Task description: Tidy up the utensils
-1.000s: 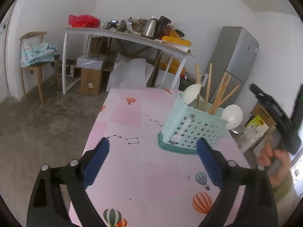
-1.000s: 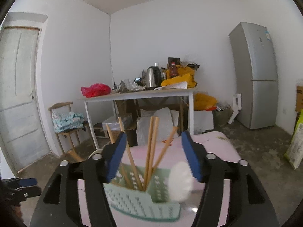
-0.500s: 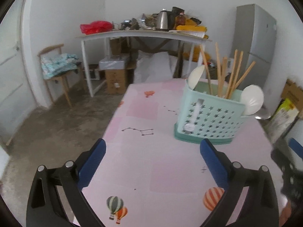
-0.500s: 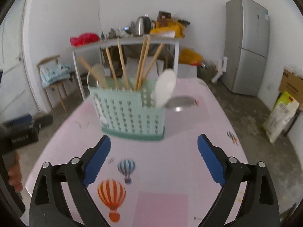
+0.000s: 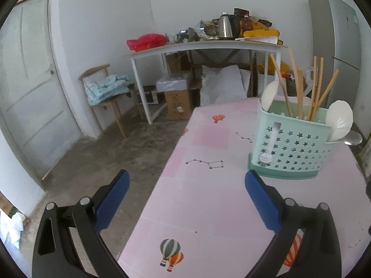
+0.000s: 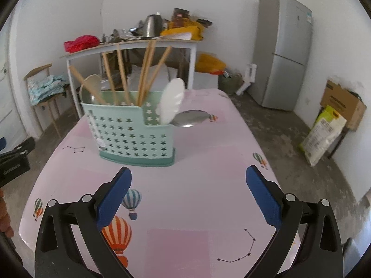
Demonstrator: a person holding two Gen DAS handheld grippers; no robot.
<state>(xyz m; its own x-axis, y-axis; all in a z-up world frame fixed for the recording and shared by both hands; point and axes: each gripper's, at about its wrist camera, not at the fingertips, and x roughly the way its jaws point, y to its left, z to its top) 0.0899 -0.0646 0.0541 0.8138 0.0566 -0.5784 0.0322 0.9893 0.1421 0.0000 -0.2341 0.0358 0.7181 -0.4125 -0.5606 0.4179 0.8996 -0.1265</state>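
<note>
Wooden chopsticks (image 6: 146, 74) and glossy spoons (image 6: 172, 100) stand in a star-perforated mint plastic caddy (image 6: 136, 136) on the pink desk (image 6: 208, 162), both grippers' jaws wide, the right gripper (image 6: 189, 193) still opening, empty.

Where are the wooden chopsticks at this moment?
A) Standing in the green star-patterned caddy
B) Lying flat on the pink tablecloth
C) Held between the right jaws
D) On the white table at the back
A: the chopsticks stand upright inside the caddy, their tips above its rim.
</note>
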